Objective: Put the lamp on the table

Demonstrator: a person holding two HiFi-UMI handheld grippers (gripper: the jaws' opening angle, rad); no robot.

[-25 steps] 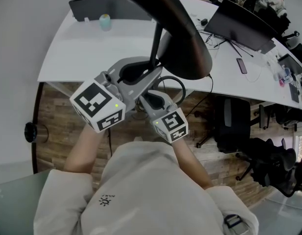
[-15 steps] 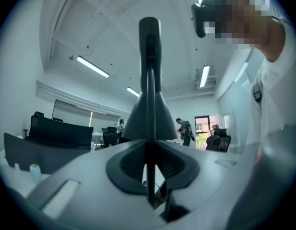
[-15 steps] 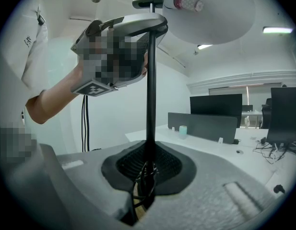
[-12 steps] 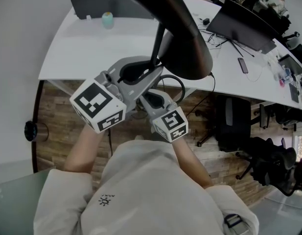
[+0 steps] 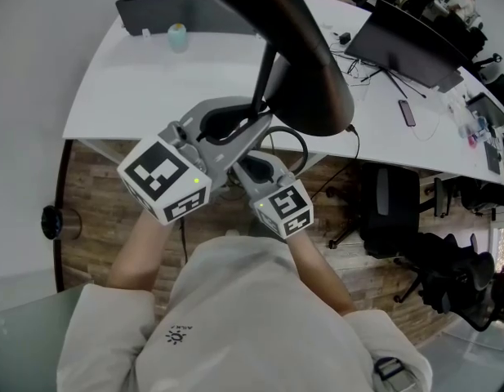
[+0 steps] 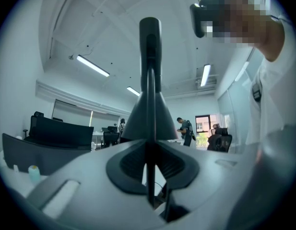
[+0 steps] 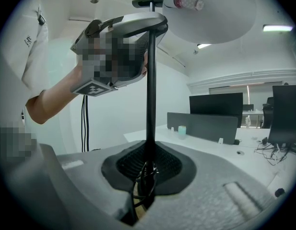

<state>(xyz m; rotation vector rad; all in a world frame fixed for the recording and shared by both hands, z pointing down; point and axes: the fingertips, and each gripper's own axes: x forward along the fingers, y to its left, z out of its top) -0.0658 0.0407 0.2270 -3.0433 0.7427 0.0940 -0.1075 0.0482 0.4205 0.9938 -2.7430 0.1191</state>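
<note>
Black lamp, held upright by its slim straight pole, its broad dark rounded shade on top and black cord looped beside the pole, at the near edge of the curved white table.

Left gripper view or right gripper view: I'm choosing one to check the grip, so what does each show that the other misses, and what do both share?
Only the left gripper view: people standing far back. Only the right gripper view: the left gripper clamped high on the lamp pole, the shade and its pale underside, and a cord looped where the right gripper grips. Both: the pole pinched in each view's own tongs, and the white table with a small green container.
</note>
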